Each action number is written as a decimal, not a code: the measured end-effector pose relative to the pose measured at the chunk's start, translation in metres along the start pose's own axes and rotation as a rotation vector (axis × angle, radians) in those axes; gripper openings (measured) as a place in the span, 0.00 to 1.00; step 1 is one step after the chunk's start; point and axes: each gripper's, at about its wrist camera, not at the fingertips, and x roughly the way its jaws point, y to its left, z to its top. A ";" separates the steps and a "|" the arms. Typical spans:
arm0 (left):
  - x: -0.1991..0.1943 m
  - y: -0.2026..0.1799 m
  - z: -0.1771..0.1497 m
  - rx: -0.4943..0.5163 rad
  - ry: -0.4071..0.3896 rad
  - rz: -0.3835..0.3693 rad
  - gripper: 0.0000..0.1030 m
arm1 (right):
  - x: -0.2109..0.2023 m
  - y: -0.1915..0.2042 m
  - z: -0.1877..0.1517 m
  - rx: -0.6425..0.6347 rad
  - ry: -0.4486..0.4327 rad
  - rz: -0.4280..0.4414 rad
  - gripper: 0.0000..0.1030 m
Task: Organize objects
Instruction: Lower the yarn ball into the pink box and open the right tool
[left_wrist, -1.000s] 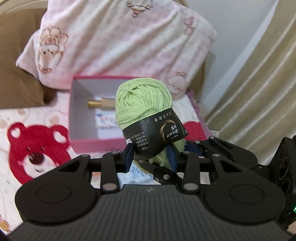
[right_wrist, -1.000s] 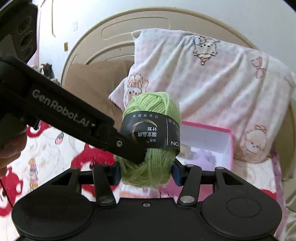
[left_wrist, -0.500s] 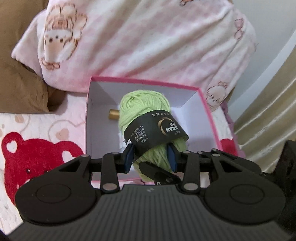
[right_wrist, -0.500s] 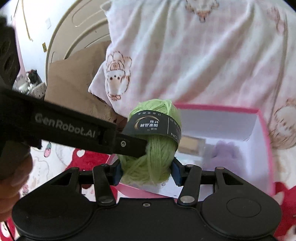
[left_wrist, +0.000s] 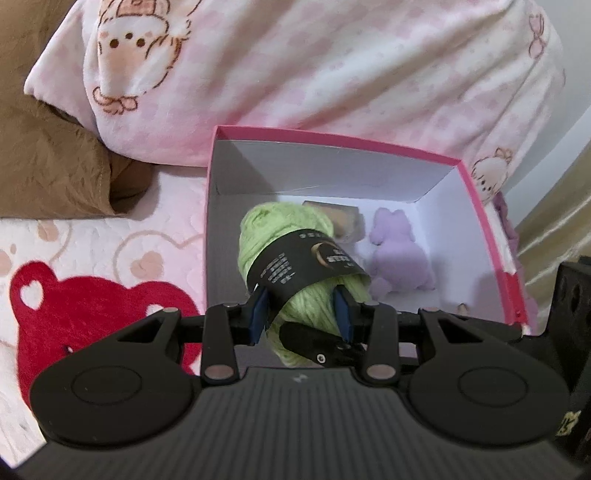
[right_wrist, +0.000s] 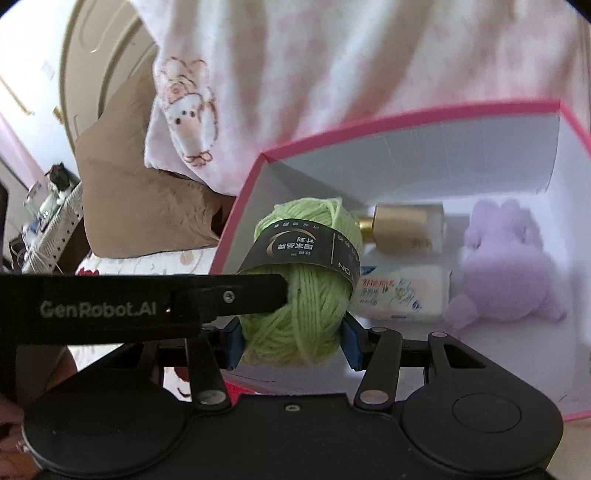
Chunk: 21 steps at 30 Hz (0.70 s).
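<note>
A green yarn ball (left_wrist: 280, 236) with a black paper band is held by both grippers at once. My left gripper (left_wrist: 301, 314) is shut on its lower part. My right gripper (right_wrist: 291, 339) is shut on it too (right_wrist: 295, 310). The left gripper's finger (right_wrist: 229, 295) crosses the right wrist view from the left and touches the yarn. The yarn hangs over the left part of an open pink box (left_wrist: 484, 218) with white inside walls (right_wrist: 424, 122). In the box lie a purple plush toy (right_wrist: 506, 266), a gold-capped bottle (right_wrist: 406, 229) and a white tissue pack (right_wrist: 402, 291).
The box sits on a pink bed sheet with a red bear print (left_wrist: 92, 314). A pink-white cartoon pillow (left_wrist: 314, 66) lies behind the box, a brown pillow (left_wrist: 48, 155) to its left. A curtain (left_wrist: 554, 221) hangs at the right.
Both grippers have carried the yarn forward and down, from in front of the box to over its inside. The box and its contents look much larger now.
</note>
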 end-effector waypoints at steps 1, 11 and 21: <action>0.002 -0.001 0.000 0.020 0.004 0.018 0.35 | 0.003 0.001 0.001 -0.007 0.004 0.007 0.55; -0.010 0.014 0.000 -0.053 -0.059 -0.016 0.35 | 0.021 -0.001 -0.001 0.041 0.005 -0.006 0.55; -0.023 0.025 0.000 -0.127 -0.079 0.006 0.34 | 0.016 0.024 0.001 -0.171 0.014 -0.104 0.61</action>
